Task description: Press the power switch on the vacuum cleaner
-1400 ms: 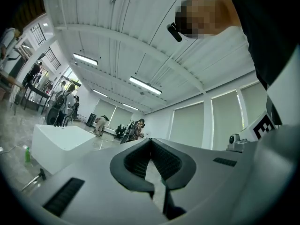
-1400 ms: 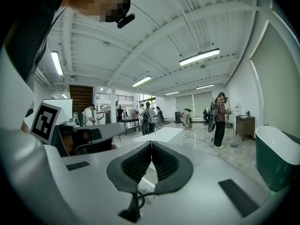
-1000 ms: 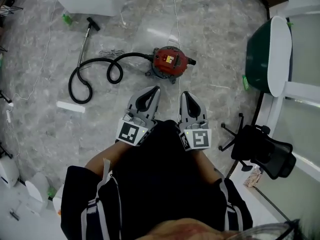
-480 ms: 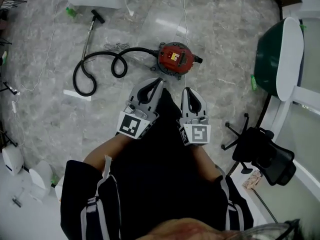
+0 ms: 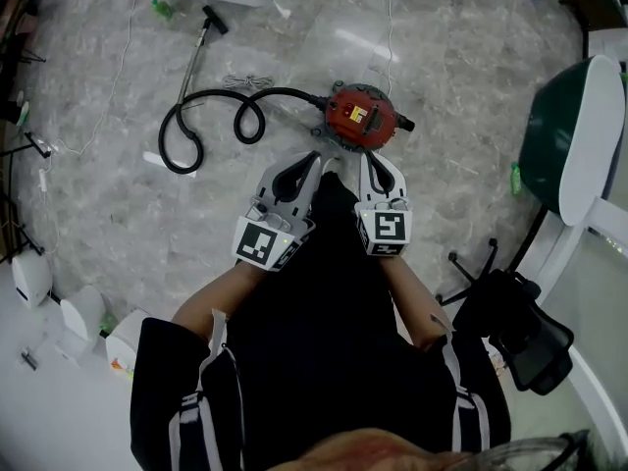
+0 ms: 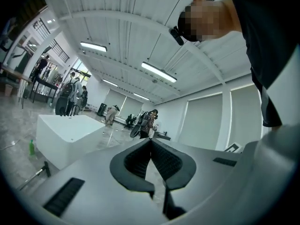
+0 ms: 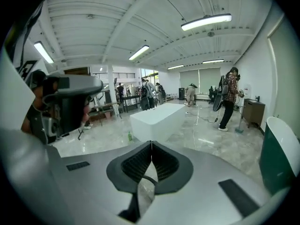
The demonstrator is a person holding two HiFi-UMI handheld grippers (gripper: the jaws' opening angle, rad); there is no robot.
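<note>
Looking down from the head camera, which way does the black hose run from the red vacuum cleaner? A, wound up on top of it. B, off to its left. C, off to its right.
B: the black hose runs away in loops to the left of the red vacuum cleaner.

We see a grey marbled floor (image 5: 88, 204), a green-and-white chair (image 5: 554, 135) at the right edge and a black office chair (image 5: 510, 334) lower right. A white counter (image 7: 159, 118) stands mid-frame under strip lights (image 7: 206, 21); shaded windows (image 7: 199, 80) line the far wall.
</note>
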